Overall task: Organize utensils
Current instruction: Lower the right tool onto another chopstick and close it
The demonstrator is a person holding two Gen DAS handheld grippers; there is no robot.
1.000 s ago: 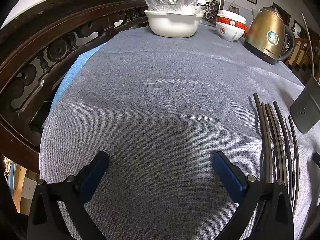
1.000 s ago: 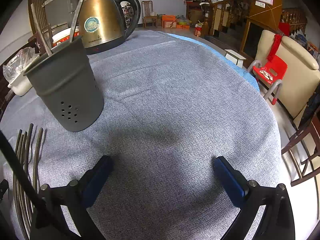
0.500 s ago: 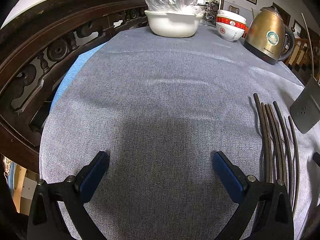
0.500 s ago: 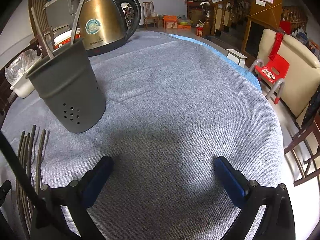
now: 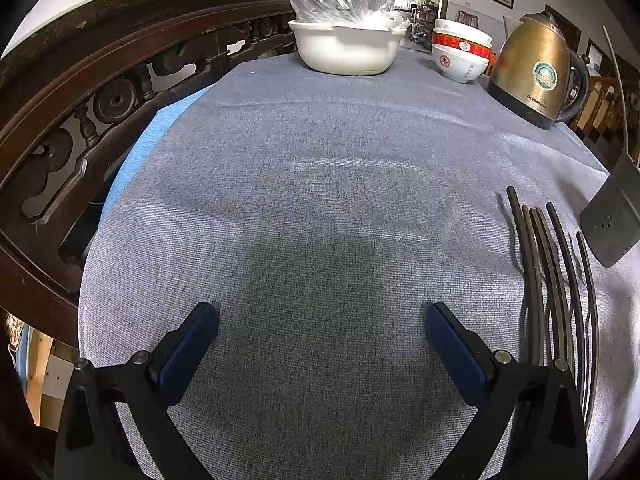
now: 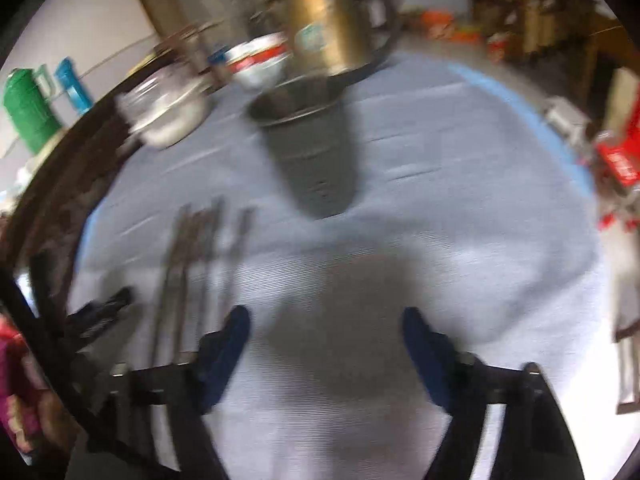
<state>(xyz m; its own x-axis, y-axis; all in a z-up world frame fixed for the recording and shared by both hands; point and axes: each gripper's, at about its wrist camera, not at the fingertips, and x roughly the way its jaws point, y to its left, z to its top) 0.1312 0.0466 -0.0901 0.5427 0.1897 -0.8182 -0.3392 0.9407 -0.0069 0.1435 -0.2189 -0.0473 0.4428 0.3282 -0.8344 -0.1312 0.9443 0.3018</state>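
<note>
R fingers (image 6: 324, 334) were closing on nothing, beside the chopsticks (image 6: 188, 280); L fingers (image 5: 320, 334) were spread wide, empty.
Best move, imo: line R fingers over one chopstick near mid-length, pinch square, then lift toward the grey perforated holder (image 6: 316, 160) standing just beyond the bundle on the cloth-covered surface (image 5: 320, 160). View was blurred.
</note>
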